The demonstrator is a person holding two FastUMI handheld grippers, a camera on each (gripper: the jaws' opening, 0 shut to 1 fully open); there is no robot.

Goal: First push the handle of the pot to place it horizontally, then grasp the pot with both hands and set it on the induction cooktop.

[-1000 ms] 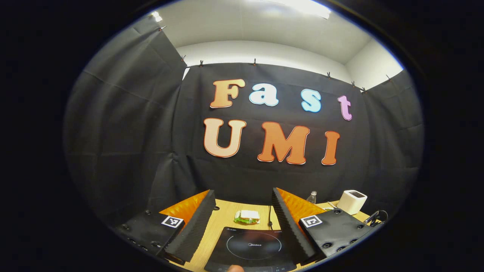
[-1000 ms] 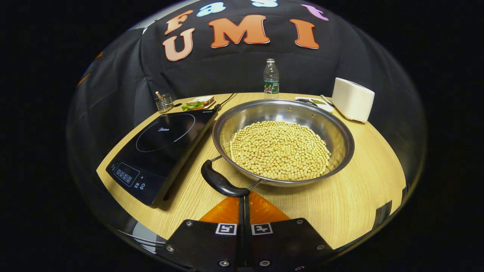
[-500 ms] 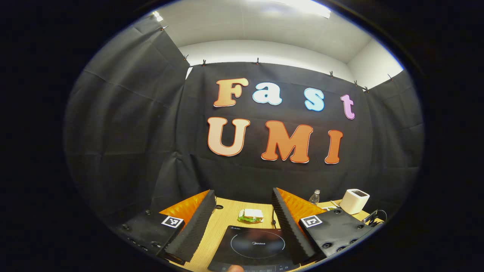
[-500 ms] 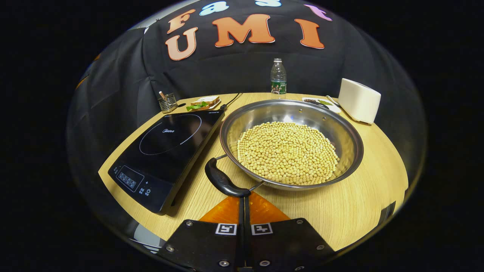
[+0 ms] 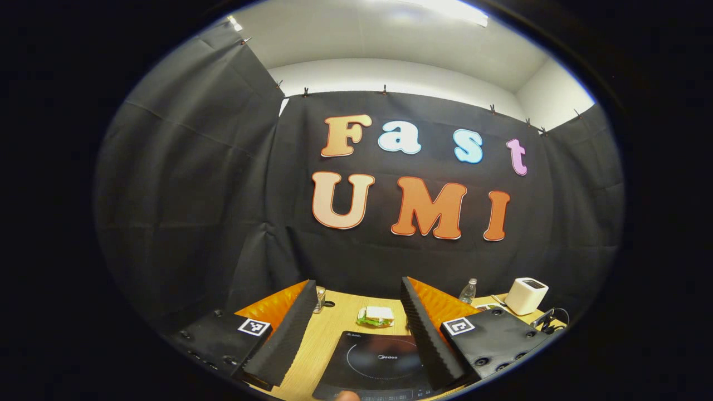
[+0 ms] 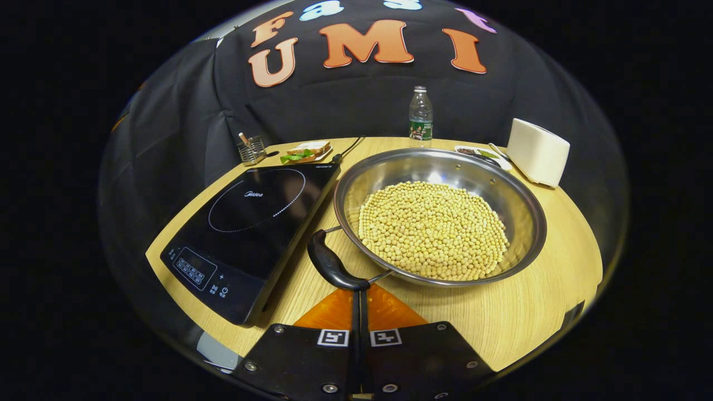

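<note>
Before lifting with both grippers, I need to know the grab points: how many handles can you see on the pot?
1: a black handle at the pot rim's near-left, touching the shut right gripper. Any far handle may be hidden.

A round steel pot [image 6: 509, 206] heaped with pale beans [image 6: 433, 228] sits beside a flat black induction cooktop [image 6: 250, 217]; the right gripper [image 6: 357, 292], fingers together, touches the pot's curved black handle [image 6: 330, 267].

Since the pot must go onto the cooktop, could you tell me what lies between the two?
In the right gripper view, only a narrow strip of bare wooden table separates the pot from the induction cooktop; the pot's black handle lies alongside it.
</note>
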